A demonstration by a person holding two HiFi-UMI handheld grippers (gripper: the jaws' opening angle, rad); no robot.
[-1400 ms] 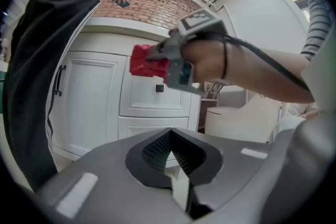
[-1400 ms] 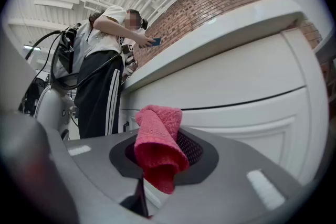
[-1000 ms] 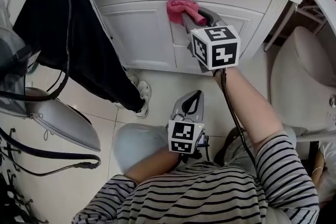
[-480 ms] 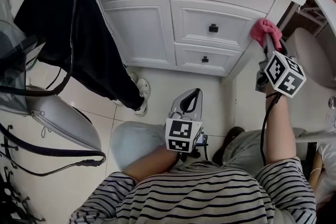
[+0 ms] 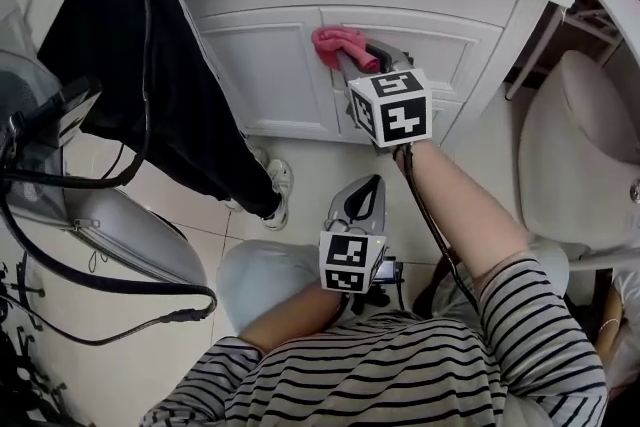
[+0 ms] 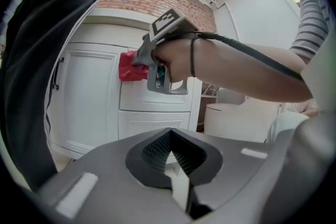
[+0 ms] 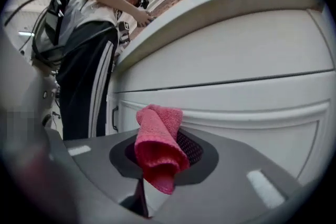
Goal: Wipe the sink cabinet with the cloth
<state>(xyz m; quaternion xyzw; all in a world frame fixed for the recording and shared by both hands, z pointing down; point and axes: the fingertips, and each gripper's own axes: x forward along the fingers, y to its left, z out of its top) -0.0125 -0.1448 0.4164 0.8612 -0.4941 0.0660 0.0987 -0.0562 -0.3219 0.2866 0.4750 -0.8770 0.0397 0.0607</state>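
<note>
Right gripper point(image 5: 365, 55) swings back left from corner post to drawer front, pinching crumpled pink cloth point(image 5: 338, 45) against white panelled sink cabinet point(image 5: 260, 65). Left gripper point(image 5: 362, 200) idle, jaws together. Risk: moulding drags cloth free.

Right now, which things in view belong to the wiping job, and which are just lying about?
Job:
- pink cloth
- right tool, shut on the cloth
- sink cabinet, cloth at its front

Not the job:
- left tool, shut, empty, held low
- bystander's dark trousers
- black cables on the floor
- white fixture at right
</note>
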